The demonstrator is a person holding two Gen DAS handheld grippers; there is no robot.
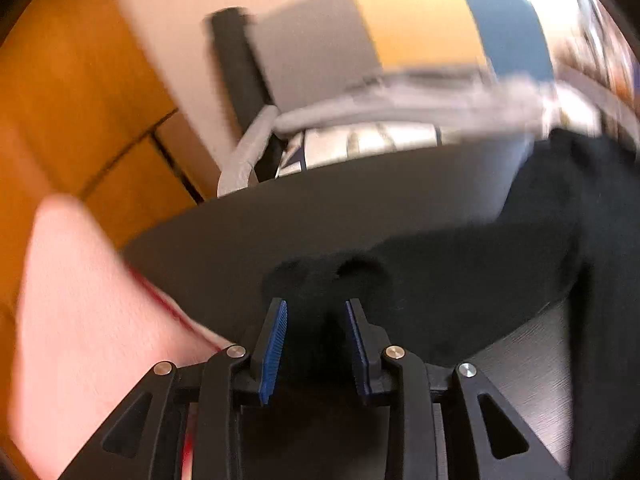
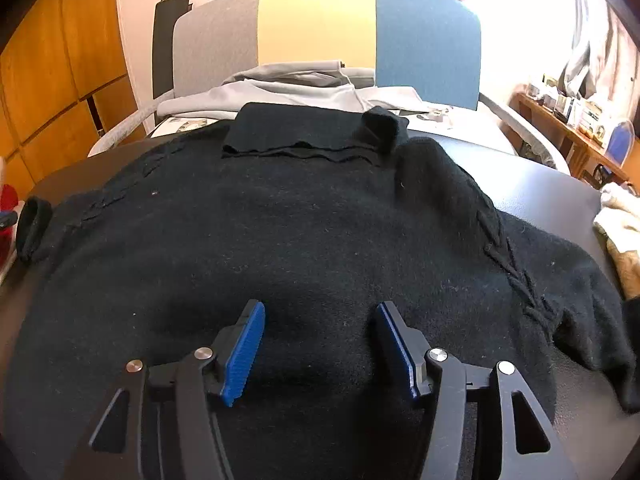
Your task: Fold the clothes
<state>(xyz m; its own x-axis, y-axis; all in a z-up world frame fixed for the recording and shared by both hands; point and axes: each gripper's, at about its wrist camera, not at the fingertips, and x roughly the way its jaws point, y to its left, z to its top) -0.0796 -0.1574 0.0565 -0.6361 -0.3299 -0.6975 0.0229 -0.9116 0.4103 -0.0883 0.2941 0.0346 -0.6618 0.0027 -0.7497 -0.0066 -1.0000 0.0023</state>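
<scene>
Blurred left wrist view: left gripper (image 1: 316, 340) with jaws partly spread around a bunched bit of the black sweater (image 1: 460, 264) at the dark desk (image 1: 192, 236) edge, whether pinching it I cannot tell; pink cloth (image 1: 80, 300) left of the sweater. Right wrist view: right gripper (image 2: 320, 344) jaws spread wide, empty, just above the sweater (image 2: 304, 240) lying flat across the desk (image 2: 532, 184), collar toward the tricolour chair (image 2: 320, 32) beyond, grey garment (image 2: 280, 88) on its seat.

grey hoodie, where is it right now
In the right wrist view the grey hoodie lies on the chair seat beyond the table's far edge, just behind the black sweater.
</scene>
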